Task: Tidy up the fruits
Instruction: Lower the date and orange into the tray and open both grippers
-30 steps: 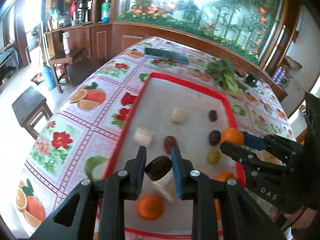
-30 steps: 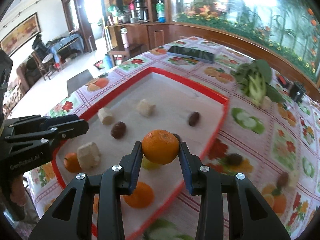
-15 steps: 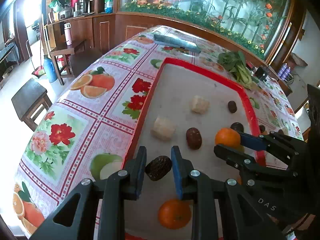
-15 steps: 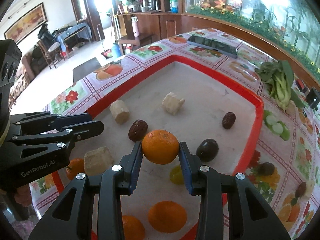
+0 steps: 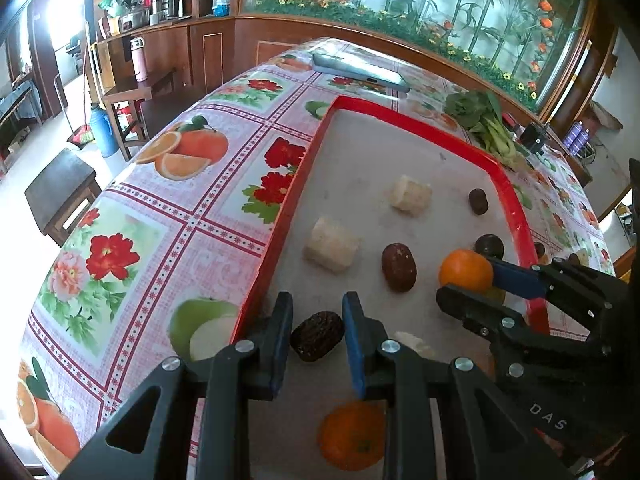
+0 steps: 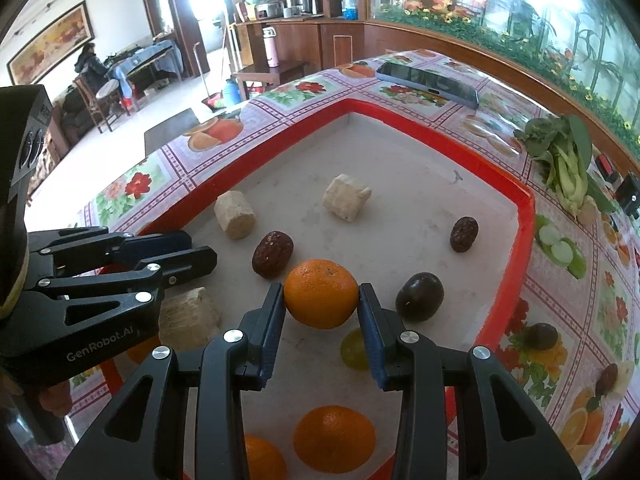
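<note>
Floral oilcloth table [image 5: 192, 240] | left gripper [image 5: 316, 334] clamps date [image 5: 317, 335] | right gripper [image 6: 322, 312] clamps orange [image 6: 321, 293]

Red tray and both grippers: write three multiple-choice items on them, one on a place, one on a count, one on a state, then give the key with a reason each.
1. Where does the phone lie?
A. Inside the red tray
B. On the tablecloth beyond the tray's far rim
C. On the wooden stool

2. How many oranges show in the right wrist view?
A. One
B. Two
C. Four

3. What is the left gripper doing?
A. Clamping a dark wrinkled date
B. Standing open and empty
C. Clamping a green grape

Key: 1 B, the phone rests on the flowered cloth past the red rim. 2 C, one orange sits in the right gripper, two lie near the bottom edge and one peeks out under the left gripper. 3 A, both blue pads press the date's sides.
</note>
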The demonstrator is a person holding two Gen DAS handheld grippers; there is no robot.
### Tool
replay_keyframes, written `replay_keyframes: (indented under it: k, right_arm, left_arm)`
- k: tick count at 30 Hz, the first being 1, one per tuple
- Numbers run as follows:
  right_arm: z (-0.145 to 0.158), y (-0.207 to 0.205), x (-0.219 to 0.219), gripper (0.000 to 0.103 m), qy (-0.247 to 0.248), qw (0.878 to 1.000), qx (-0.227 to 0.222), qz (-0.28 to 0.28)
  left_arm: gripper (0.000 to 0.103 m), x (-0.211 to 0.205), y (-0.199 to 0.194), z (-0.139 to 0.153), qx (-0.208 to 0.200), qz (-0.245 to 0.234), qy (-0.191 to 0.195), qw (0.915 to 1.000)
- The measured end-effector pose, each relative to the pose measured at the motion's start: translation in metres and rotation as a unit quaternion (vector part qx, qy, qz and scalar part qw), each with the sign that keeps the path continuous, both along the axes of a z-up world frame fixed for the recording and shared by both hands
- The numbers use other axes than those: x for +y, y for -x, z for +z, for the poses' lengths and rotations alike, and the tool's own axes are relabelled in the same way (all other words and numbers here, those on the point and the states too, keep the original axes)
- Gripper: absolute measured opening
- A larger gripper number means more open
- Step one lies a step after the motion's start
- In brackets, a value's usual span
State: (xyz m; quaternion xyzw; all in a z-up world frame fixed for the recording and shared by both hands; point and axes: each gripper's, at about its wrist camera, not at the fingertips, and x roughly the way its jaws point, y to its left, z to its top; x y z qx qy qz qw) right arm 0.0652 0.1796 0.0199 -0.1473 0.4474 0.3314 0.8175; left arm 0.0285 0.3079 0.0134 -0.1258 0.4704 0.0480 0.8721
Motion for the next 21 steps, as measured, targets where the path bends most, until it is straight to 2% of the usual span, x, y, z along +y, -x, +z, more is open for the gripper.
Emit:
replay_keyframes:
  k: [7, 21]
  right_arm:
    - [0.000, 0.001, -0.001, 0.041, 0.005, 1.000, -0.002, -0.004]
    - [0.010, 0.007, -0.020, 0.043, 0.005, 0.999, -0.007, -0.034]
  left_arm:
    - [0.049, -0.005, 0.002, 0.003, -0.004, 0.001, 0.006, 1.0000]
    - [0.069, -0.014, 0.011, 0.010, -0.006, 0.019, 0.000, 0.9998]
